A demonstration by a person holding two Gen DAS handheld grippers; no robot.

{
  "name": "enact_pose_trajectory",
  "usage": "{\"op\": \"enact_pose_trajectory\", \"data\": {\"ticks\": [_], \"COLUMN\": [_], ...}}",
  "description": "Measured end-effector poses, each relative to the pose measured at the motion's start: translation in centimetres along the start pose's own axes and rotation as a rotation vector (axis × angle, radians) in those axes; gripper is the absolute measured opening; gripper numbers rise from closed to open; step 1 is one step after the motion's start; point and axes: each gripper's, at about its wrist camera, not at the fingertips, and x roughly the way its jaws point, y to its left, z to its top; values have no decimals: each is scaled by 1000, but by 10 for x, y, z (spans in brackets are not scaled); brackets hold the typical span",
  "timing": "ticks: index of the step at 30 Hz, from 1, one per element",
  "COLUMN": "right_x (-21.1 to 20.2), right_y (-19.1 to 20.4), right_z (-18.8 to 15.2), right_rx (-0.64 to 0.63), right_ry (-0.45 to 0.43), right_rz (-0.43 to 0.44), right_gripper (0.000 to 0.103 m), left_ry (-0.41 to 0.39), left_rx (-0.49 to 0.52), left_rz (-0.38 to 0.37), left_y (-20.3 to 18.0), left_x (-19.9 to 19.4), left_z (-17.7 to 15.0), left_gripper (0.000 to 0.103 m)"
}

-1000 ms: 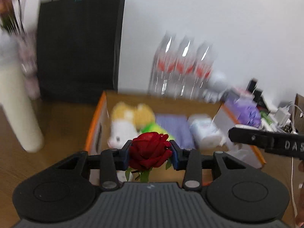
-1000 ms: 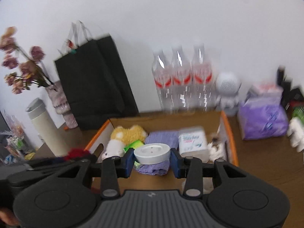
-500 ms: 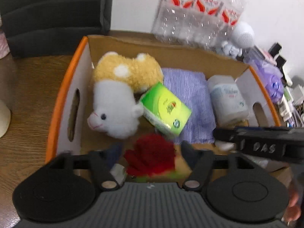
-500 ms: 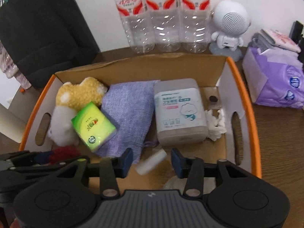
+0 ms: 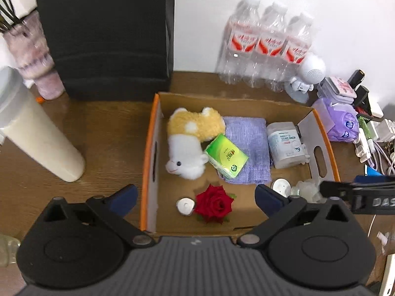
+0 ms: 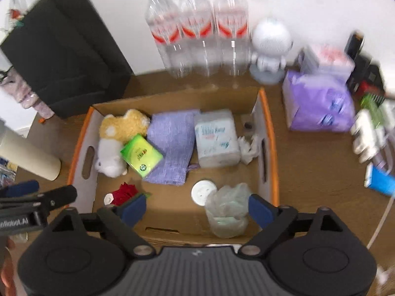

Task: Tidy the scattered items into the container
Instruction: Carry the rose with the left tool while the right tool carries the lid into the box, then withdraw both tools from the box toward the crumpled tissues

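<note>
Both tools hang above the near end of the cardboard box [image 5: 149, 153]: the left tool [image 5: 195, 197] and the right tool [image 6: 196, 208] have their jaws opening wide, with nothing pinched between the pads. Inside the box, the red rose [image 5: 214, 203] lies at the near wall beside a small white candle [image 5: 184, 205], and the white round lid [image 6: 204, 192] lies right of it, touching a crumpled clear cup [image 6: 228, 212].

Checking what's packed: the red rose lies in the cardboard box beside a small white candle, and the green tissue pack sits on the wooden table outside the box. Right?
Not quite. The green tissue pack is inside the cardboard box, resting on the purple cloth, as the left wrist view shows. The red rose does lie beside the white candle.
</note>
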Motion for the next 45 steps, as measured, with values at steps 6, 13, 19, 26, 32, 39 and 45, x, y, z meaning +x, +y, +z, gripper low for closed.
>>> {"op": "enact_pose_trajectory", "data": {"ticks": [6, 13, 19, 26, 32, 39, 45], "right_x": [-25, -42, -36, -53, -43, -23, -20], "right_y": [-3, -1, 7, 21, 16, 8, -15], "right_z": [-18, -39, -59, -110, -142, -178, -275], "right_rx": [18, 21, -7, -165, -152, -105, -126], "right_ry": [-14, -67, -85, -432, -507, -519, -594], "right_rz": [-4, 22, 21, 20, 44, 51, 96], "right_gripper": [93, 95, 95, 95, 95, 94, 95], "left_ry": [-13, -111, -144, -411, -532, -553, -565], "left_rx": [4, 28, 35, 40, 48, 99, 65], "left_rz": [-2, 46, 97, 144, 165, 106, -7], "left_y": [-9, -20, -20, -21, -27, -32, -20], "left_x": [-21, -50, -49, -67, -60, -51, -46], "left_z": [-19, -43, -64, -109, -147, -186, -294], "left_gripper": [103, 103, 103, 103, 103, 103, 103]}}
